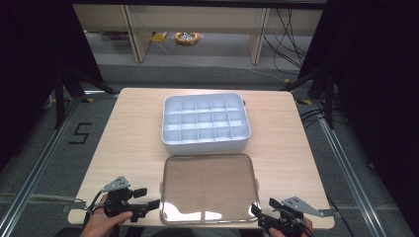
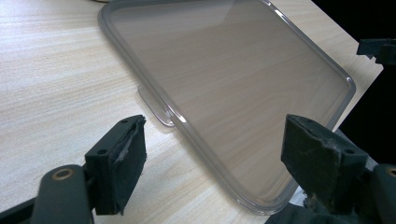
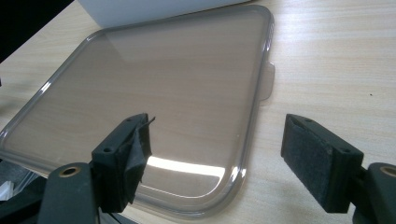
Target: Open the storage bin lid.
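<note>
A clear plastic lid lies flat on the near half of the wooden table. Behind it stands a white box divided into several compartments, all bare. My left gripper sits at the lid's near left corner, open, pointing toward the lid's edge. In the left gripper view its jaws stand wide apart, and the lid touches neither pad. My right gripper rests at the near right corner, also open. In the right gripper view the lid lies ahead of the spread jaws, ungripped.
Small clear tabs stick out from the lid's sides. The box's near wall stands just beyond the lid. The table's front edge runs right under both hands. Dark floor, black stands and cables surround the table.
</note>
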